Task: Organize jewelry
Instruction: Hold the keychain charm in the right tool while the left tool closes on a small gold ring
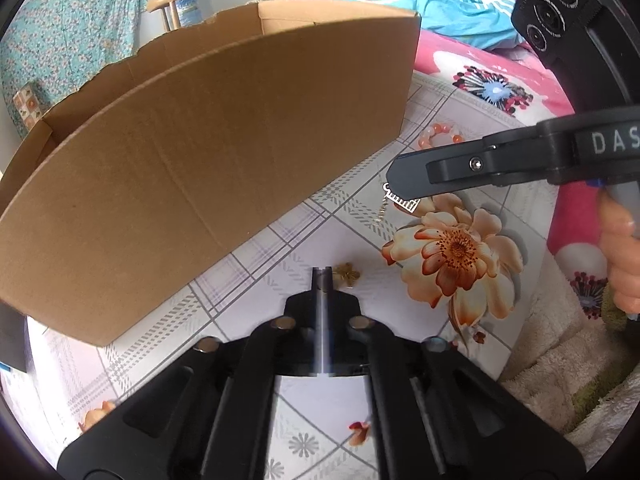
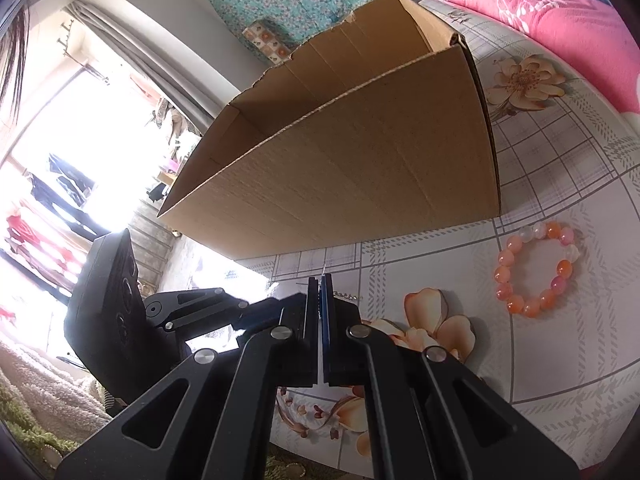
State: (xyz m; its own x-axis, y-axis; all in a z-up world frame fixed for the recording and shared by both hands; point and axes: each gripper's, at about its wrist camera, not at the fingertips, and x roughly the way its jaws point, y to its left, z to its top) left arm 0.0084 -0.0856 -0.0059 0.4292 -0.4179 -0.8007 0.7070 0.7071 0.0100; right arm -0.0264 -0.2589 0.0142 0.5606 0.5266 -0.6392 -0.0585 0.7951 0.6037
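Note:
In the left wrist view my left gripper (image 1: 322,274) is shut low over the flowered tablecloth. A small gold flower charm (image 1: 348,274) lies against the right side of its tips; I cannot tell if an edge is pinched. My right gripper (image 1: 394,178) reaches in from the right. It is shut on a thin chain (image 1: 381,210) with a silver comb-shaped pendant (image 1: 404,201) hanging just under its tip. In the right wrist view my right gripper (image 2: 320,280) is shut, with a bit of chain (image 2: 346,296) showing beside it. An orange and pink bead bracelet (image 2: 536,268) lies to the right on the cloth.
A large open cardboard box (image 1: 200,160) stands close behind both grippers and fills the left and middle. The tablecloth (image 1: 280,248) ends at a pink blanket (image 1: 440,52) and a fluffy cream cover (image 1: 552,360) on the right. A hand (image 1: 620,256) holds the right gripper.

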